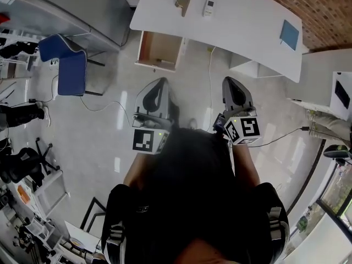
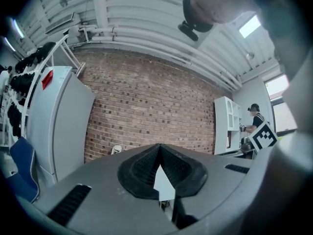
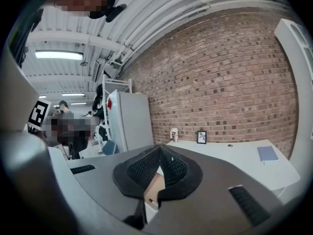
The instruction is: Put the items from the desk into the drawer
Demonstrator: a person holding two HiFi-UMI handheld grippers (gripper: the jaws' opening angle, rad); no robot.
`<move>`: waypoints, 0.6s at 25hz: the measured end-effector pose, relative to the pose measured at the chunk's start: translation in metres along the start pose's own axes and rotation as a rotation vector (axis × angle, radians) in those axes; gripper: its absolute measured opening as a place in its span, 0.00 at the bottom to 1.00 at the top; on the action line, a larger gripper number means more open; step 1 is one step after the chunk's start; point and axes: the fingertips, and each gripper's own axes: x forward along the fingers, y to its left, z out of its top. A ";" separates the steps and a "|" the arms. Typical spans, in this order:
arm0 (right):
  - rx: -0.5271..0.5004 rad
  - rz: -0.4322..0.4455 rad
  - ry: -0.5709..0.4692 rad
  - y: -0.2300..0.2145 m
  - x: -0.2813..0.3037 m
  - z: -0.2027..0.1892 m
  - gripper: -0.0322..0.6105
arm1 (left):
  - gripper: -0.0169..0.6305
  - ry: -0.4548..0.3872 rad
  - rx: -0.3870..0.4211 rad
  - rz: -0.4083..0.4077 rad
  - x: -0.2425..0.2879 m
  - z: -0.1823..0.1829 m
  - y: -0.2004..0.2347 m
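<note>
Over on the far desk [image 1: 242, 21], tan item [image 1: 183, 4], white item [image 1: 208, 7] and blue notebook [image 1: 289, 34] are sitting unmoved. Drawer [image 1: 159, 49] is standing open, seemingly empty. Left gripper [image 1: 162, 81] and right gripper [image 1: 227, 80] are hanging pressed together, carrying nothing.

bright | ceiling tubes [image 3: 57, 55] | floor [image 1: 118, 164] glare | fisheye edges dark

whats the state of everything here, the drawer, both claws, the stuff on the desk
drawer: pulled open, nothing visible inside
left claw: shut, holding nothing
right claw: shut, holding nothing
blue notebook: closed, flat on the desk
small white device: lying on the desk, untouched
tan clip: lying on the desk, untouched
</note>
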 end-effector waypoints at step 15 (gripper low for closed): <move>-0.026 -0.114 0.031 -0.006 0.124 0.023 0.05 | 0.02 0.022 -0.050 -0.082 0.071 0.010 0.103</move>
